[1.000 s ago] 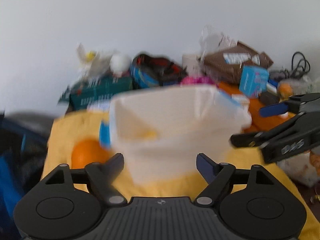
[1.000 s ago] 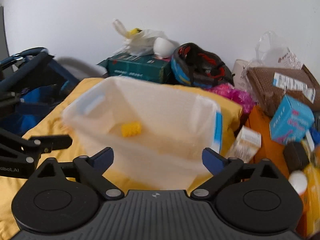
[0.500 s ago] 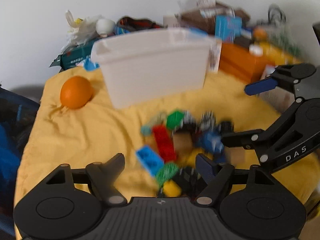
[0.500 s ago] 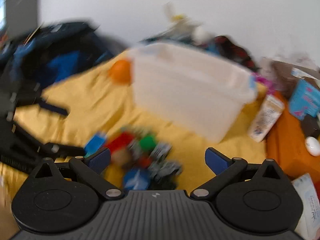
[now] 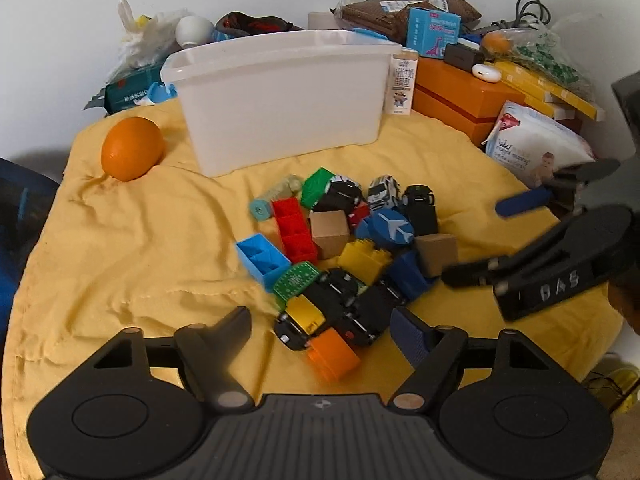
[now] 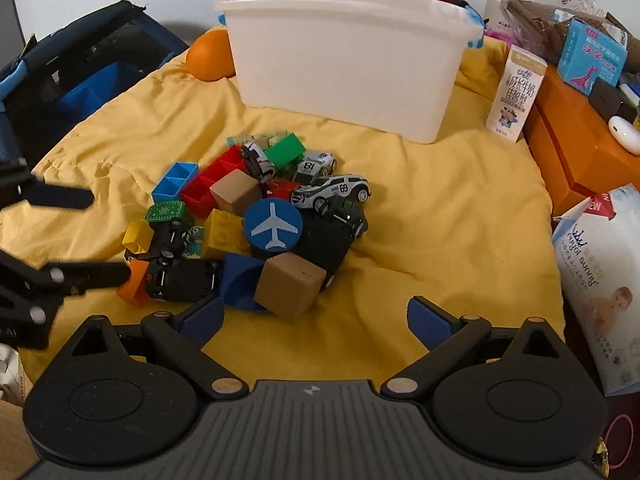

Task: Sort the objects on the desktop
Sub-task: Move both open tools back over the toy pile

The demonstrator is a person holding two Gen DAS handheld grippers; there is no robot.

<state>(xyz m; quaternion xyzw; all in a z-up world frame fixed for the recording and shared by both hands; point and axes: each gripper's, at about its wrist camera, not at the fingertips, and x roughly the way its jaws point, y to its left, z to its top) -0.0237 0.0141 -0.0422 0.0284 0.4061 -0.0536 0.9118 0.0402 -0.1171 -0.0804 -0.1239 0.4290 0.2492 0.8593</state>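
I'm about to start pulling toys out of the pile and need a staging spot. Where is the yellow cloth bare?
Bare cloth lies left of the toy pile, below the orange, and between the pile and the wipes pack on the right. A narrower strip runs between the pile and the white bin. The right rear is crowded: milk carton, orange box, stacked clutter.

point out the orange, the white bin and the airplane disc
orange (image 5: 132, 148), left wrist view, middle of peel
white bin (image 5: 280, 96), left wrist view, front wall
airplane disc (image 6: 273, 224), right wrist view, top face
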